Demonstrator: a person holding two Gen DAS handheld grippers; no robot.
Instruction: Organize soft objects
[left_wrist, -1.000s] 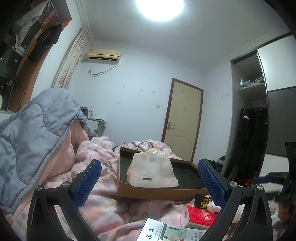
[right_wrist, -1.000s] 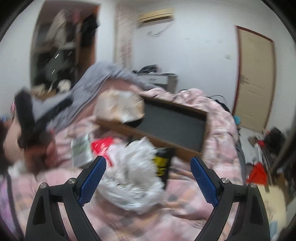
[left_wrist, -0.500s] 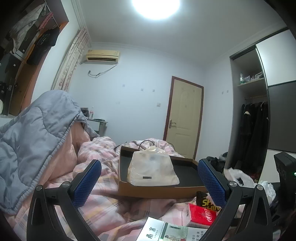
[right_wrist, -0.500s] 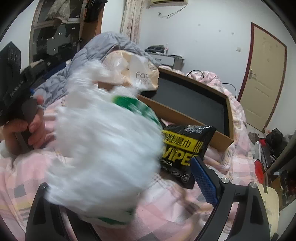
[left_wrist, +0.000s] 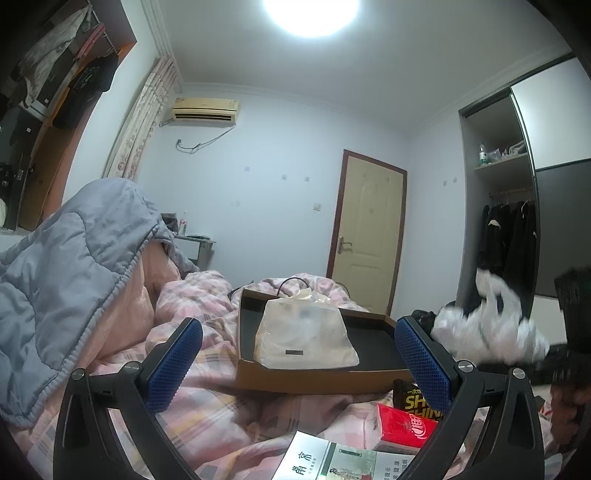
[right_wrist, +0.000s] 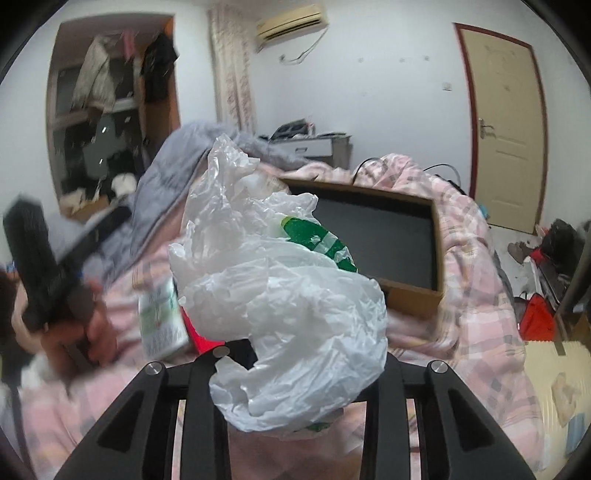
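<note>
My right gripper (right_wrist: 291, 354) is shut on a crumpled white plastic bag (right_wrist: 288, 306) with green print, held above the pink bed in front of the brown cardboard box (right_wrist: 406, 295). The bag hides the fingertips. The same bag shows blurred at the right in the left wrist view (left_wrist: 487, 325). My left gripper (left_wrist: 295, 362) is open and empty, low over the bed, facing the box (left_wrist: 314, 380). A cream pouch (left_wrist: 303, 339) sits inside the box at its left side.
A red pack (left_wrist: 402, 424), a black snack packet (left_wrist: 417, 398) and a white-green carton (left_wrist: 332, 461) lie on the pink checked bedding (left_wrist: 207, 391). A grey quilt (left_wrist: 62, 277) is piled at the left. A door (left_wrist: 365, 236) and wardrobe (left_wrist: 517, 221) stand behind.
My right gripper has closed on the white plastic bag and lifted it off the bed toward the box. The left gripper has barely moved.
</note>
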